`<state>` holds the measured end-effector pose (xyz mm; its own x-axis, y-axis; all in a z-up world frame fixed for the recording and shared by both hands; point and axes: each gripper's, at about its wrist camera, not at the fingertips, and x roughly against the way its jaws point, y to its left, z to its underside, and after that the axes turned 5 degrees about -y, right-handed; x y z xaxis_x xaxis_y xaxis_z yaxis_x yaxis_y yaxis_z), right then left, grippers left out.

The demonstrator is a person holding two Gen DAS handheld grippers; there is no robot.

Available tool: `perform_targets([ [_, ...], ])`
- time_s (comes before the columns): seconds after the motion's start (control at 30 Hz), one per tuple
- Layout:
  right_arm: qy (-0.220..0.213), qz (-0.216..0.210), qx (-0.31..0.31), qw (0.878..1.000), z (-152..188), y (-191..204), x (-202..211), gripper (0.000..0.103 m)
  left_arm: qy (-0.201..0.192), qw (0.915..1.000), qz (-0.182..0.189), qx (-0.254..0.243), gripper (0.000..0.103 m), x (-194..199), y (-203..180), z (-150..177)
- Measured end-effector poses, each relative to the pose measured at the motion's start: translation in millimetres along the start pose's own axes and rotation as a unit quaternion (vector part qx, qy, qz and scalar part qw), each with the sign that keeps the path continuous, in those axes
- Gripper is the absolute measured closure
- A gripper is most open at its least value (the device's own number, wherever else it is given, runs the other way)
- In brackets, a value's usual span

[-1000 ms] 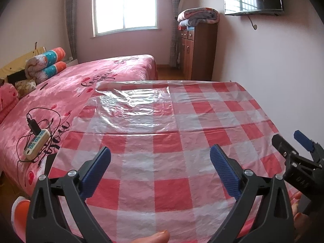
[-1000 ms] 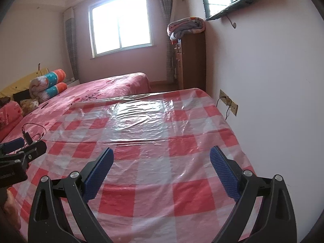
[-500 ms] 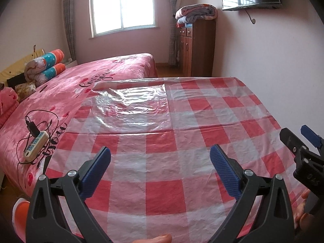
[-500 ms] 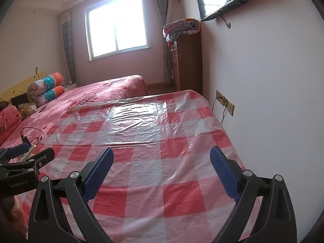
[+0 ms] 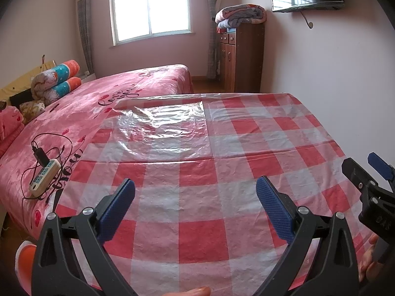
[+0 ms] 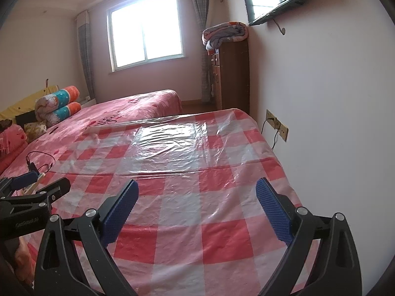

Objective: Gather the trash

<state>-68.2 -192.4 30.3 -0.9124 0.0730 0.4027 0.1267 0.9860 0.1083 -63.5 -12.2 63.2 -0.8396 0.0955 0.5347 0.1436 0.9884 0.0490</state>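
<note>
The left gripper (image 5: pixel 195 197) is wide open. Its two blue pads (image 5: pixel 116 212) are far apart and nothing is between them. It hangs above the red and white checked plastic cloth (image 5: pixel 197 177) that covers the desk, and it does not touch the cloth.

The right gripper (image 6: pixel 196 198) is wide open too. It holds nothing. It also hangs above the checked cloth, close to the pink wall (image 6: pixel 333 98).

In the left view, the right gripper shows at the right edge. In the right view, the left gripper shows at the left edge. They are side by side over the near end of the desk.

No trash can be seen on the cloth. A clear shiny plastic sheet (image 5: pixel 163 128) lies flat on the far part of the cloth.

A bed (image 5: pixel 98 98) with a pink cover is beside the desk on the left. A power strip (image 5: pixel 44 177) with black cords lies on the bed. A brown cabinet (image 5: pixel 242 56) stands by the far wall with a folded blanket (image 5: pixel 239 14) on top.
</note>
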Motion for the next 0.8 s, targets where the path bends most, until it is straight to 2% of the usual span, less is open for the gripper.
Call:
perform_targets([
  [0.47,0.003,-0.004,0.005,1.000,4,8,-2,0.008,0.009,1.0000,0.000,0.000,0.004,-7,2,4],
  [0.8,0.023,-0.012,0.001,1.000,7,10,-12,0.008,0.014,0.9999,-0.001,-0.001,0.004,-16,1,6],
])
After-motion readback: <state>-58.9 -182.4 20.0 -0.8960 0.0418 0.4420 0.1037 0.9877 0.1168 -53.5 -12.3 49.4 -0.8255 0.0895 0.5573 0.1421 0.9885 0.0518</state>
